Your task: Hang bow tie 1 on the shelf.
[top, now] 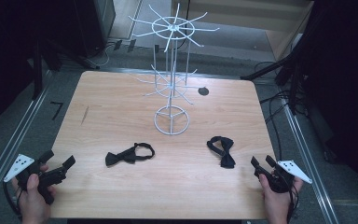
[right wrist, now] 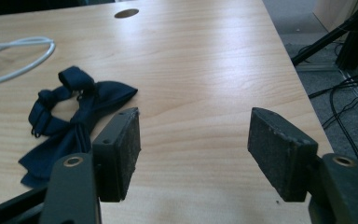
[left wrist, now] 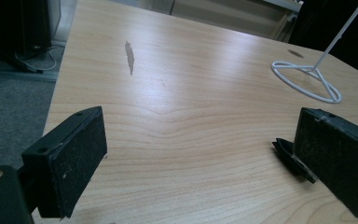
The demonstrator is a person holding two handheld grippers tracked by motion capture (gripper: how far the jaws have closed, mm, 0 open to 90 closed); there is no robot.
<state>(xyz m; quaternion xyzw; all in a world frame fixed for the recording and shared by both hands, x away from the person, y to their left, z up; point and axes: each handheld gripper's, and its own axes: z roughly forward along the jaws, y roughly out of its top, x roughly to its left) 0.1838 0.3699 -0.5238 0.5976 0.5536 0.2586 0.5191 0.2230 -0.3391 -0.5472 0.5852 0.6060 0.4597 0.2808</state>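
Observation:
Two dark bow ties lie on the wooden table (top: 121,102). One bow tie (top: 129,155) is left of centre; its tip (left wrist: 286,149) peeks out beside my left gripper's right jaw. The other bow tie (top: 222,150) lies right of centre, and in the right gripper view this navy bow tie (right wrist: 74,107) sits just beyond the left jaw. My left gripper (top: 59,157) (left wrist: 198,135) is held at the near left corner, open and empty. At the near right edge my right gripper (top: 261,160) (right wrist: 193,126) stands open over bare wood, holding nothing.
A tall white wire display stand (top: 171,70) with radiating hooks rises from its ring base (top: 171,120) (left wrist: 307,81) (right wrist: 18,56) at mid-table. A round cable hole (top: 203,91) (right wrist: 126,13) lies behind it. Cables and tripod legs (top: 279,74) crowd the floor to the right.

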